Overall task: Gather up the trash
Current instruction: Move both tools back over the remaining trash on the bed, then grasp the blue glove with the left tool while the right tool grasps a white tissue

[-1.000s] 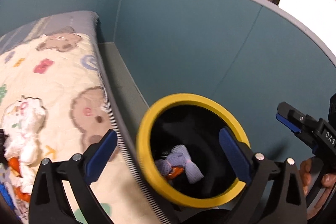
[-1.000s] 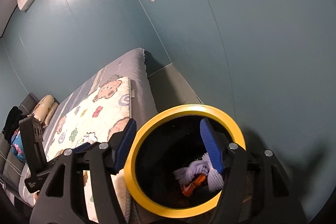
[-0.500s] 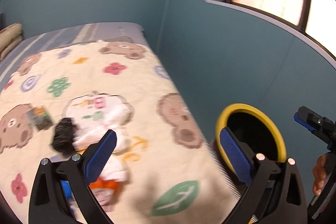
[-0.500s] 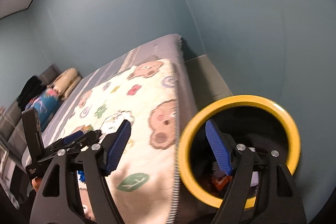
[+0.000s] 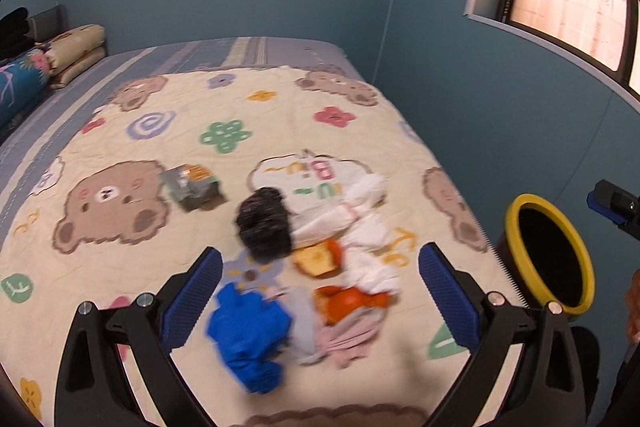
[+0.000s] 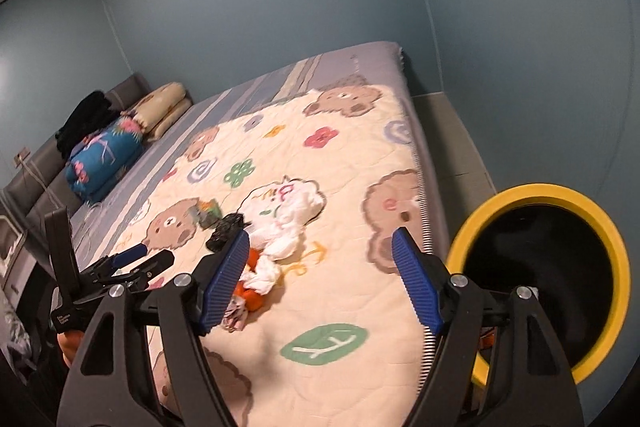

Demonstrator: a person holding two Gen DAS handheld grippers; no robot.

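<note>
Trash pile (image 5: pixel 320 267) sits tangled on the bed (image 5: pixel 120 131); both grippers' fingers spread empty, so left gripper (image 5: pixel 320 291) may snag several scraps and spill them short of the bin (image 5: pixel 516 211)

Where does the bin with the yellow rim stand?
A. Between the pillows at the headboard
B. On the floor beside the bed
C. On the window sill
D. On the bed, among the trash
B: the bin stands below the bed's edge, on the floor by the blue wall.
</note>
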